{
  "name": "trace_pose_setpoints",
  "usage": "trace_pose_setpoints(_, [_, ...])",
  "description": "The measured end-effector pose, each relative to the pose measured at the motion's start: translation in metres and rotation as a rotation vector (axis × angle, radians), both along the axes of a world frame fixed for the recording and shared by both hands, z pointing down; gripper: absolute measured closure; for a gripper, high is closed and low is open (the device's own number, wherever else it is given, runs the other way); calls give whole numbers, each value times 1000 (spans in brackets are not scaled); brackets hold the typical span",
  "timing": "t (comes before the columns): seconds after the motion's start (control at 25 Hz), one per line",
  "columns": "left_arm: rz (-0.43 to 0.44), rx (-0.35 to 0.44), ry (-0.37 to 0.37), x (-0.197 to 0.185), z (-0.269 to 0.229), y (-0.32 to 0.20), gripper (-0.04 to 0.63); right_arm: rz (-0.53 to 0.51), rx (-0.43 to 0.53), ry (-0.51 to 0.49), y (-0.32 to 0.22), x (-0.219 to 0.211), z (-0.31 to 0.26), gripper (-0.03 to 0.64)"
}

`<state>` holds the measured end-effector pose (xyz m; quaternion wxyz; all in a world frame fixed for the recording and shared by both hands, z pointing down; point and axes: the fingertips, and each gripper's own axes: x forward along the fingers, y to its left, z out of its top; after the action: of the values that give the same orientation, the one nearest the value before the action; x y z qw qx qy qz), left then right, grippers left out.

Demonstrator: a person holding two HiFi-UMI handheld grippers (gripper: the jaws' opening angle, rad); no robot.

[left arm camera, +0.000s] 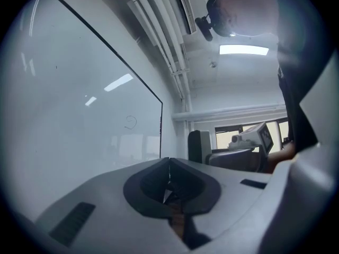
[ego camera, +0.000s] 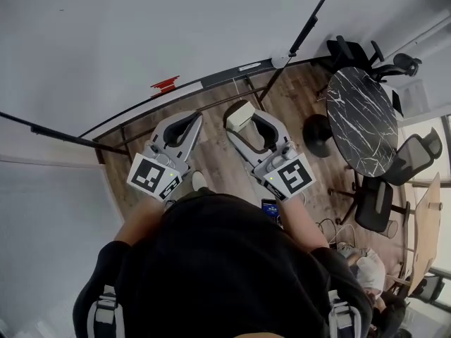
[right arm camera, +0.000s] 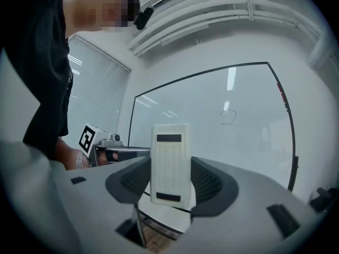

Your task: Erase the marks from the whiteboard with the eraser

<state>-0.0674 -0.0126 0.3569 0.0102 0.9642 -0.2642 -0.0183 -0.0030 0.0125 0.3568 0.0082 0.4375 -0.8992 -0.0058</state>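
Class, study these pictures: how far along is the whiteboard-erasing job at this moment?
Done: the eraser sits clamped in the right gripper. In hand: it is held up facing the whiteboard, short of touching it. Left: the looped mark is unerased. The left gripper is shut, empty.

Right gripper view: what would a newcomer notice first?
The white eraser stands upright, clamped in the right gripper and facing the big whiteboard. One small looped mark sits in the board's upper right part in this view. The left gripper is alongside, jaws shut on nothing.
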Motion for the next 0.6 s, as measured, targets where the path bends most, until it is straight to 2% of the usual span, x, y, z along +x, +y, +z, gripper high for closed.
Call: trace_pose_setpoints(0.6, [112, -32, 1, -13, 10, -110, 589, 110, -18, -7, -99, -18, 11, 383])
